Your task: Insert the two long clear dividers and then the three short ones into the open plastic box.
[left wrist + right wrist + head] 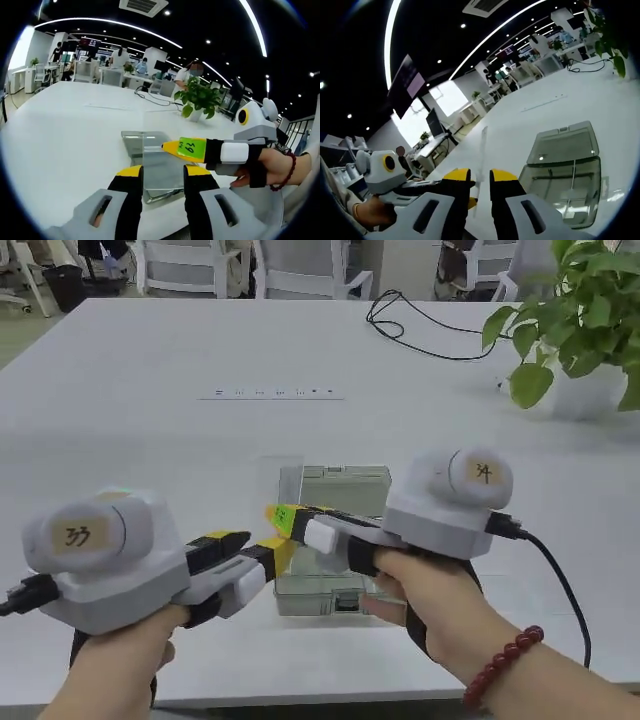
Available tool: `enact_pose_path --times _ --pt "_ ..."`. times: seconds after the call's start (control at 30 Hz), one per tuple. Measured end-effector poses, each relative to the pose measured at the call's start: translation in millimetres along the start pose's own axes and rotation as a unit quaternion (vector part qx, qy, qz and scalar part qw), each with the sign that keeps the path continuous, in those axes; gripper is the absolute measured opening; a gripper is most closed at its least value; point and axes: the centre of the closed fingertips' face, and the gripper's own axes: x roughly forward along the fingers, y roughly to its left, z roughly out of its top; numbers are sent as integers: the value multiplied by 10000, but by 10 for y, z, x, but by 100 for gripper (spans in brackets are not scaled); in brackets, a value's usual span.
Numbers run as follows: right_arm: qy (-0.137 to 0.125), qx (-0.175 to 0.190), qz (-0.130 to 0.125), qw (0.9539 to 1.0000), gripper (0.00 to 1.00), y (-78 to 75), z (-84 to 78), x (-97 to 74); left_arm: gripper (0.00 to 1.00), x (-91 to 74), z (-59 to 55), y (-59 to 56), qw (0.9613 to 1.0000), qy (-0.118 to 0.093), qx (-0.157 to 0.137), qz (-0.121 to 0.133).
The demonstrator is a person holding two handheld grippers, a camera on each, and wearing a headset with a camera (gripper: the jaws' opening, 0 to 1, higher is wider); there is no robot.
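Note:
The open clear plastic box (pixel 318 592) sits mid-table, its lid (pixel 345 483) folded back. My right gripper (pixel 281 516) reaches in from the right and is shut on a long clear divider (pixel 283 483) held upright over the box's left side. That divider (pixel 481 150) shows edge-on between the right jaws (pixel 479 176), with the box (pixel 567 187) to the right. My left gripper (pixel 256 545) stands open beside the box's left edge. Its jaws (pixel 164 172) flank the lower edge of the divider (pixel 162 135). Other clear dividers (pixel 270 393) lie in a row farther back.
A potted plant (pixel 575 330) stands at the back right, and a black cable (pixel 420 335) loops beside it. White chairs (pixel 300 270) line the table's far edge. Bare tabletop (pixel 120 420) lies to the left.

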Motion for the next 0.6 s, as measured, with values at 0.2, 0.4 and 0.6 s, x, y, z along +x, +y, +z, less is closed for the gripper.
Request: enact_pose_path --times 0.2,0.4,0.6 --pt "-19 105 -9 9999 13 -1 5 7 30 2 -10 -58 9999 25 -93 -121" --pt "11 191 -18 9998 8 -1 -14 15 30 3 2 -68 9999 53 -71 -144" --pt "1 291 7 9996 7 11 -6 19 30 -1 13 -72 9998 48 -151 -158"
